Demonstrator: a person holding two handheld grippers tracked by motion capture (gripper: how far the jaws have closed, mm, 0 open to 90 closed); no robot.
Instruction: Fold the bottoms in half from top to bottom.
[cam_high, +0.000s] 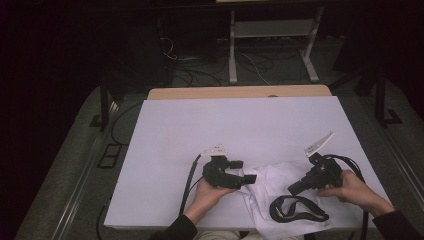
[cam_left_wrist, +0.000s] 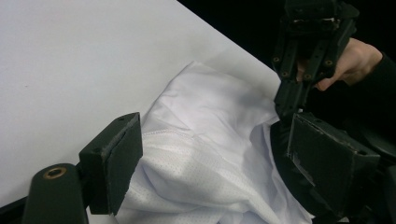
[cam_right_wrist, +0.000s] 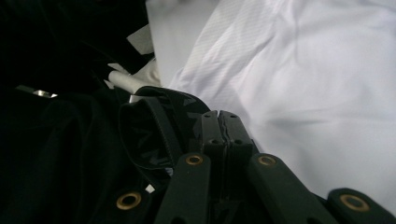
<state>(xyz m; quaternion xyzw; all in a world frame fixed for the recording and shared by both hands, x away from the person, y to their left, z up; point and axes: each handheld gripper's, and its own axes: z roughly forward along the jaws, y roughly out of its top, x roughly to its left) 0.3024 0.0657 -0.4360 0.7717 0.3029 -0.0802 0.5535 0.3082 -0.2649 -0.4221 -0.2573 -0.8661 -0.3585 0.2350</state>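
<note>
A crumpled white garment (cam_high: 272, 182) with a black elastic band (cam_high: 297, 210) lies near the table's front edge, right of centre. My left gripper (cam_high: 248, 179) points right at the garment's left edge. In the left gripper view its jaws stand wide apart, open (cam_left_wrist: 215, 128), with white fabric (cam_left_wrist: 201, 140) lying between them and not pressed. My right gripper (cam_high: 292, 189) points down-left onto the garment, shut, its tips (cam_right_wrist: 223, 114) beside the black band (cam_right_wrist: 154, 130). I cannot tell whether any cloth is pinched there. The right gripper (cam_left_wrist: 287, 105) also appears in the left gripper view.
A white cover (cam_high: 225, 125) spreads over the wooden table, whose far edge (cam_high: 240, 92) shows at the back. Beyond it are a metal stand (cam_high: 270, 45) and loose cables on the dark floor. Black cables trail from both grippers off the front edge.
</note>
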